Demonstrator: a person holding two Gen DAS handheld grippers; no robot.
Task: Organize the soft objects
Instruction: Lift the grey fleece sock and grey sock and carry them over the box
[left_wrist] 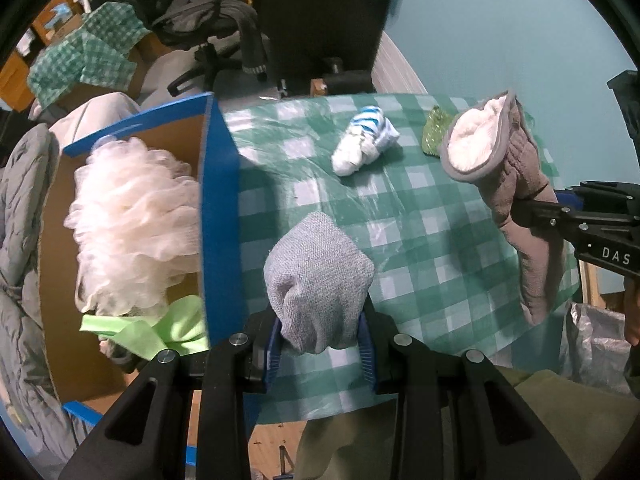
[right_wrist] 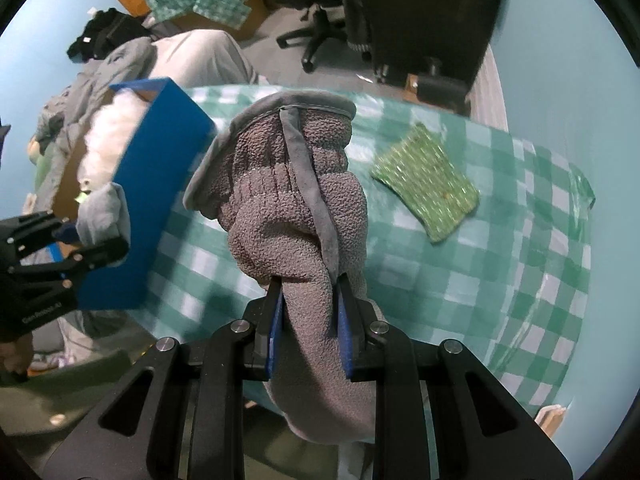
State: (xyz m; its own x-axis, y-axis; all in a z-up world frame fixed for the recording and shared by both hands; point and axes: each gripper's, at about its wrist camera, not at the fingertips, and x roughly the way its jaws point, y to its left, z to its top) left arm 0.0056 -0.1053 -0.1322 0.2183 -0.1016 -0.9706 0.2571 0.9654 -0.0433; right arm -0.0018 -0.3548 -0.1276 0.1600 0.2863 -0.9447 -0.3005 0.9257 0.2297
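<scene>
Glove (right_wrist: 296,208) clamped in R gripper (right_wrist: 310,320), pointing down; L gripper (left_wrist: 322,344) pinches grey sock (left_wrist: 318,280).

White letters "DAS" on the black right tool (left_wrist: 520,210); other print unreadable

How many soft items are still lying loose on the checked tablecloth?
2: a striped rolled sock mid-table and a green scrubbing cloth toward the far edge. Others may be hidden behind the held glove.

Left hand-held gripper (left_wrist: 323,354) clamps a grey sock (left_wrist: 318,280) beside the blue box (left_wrist: 220,208)
</scene>
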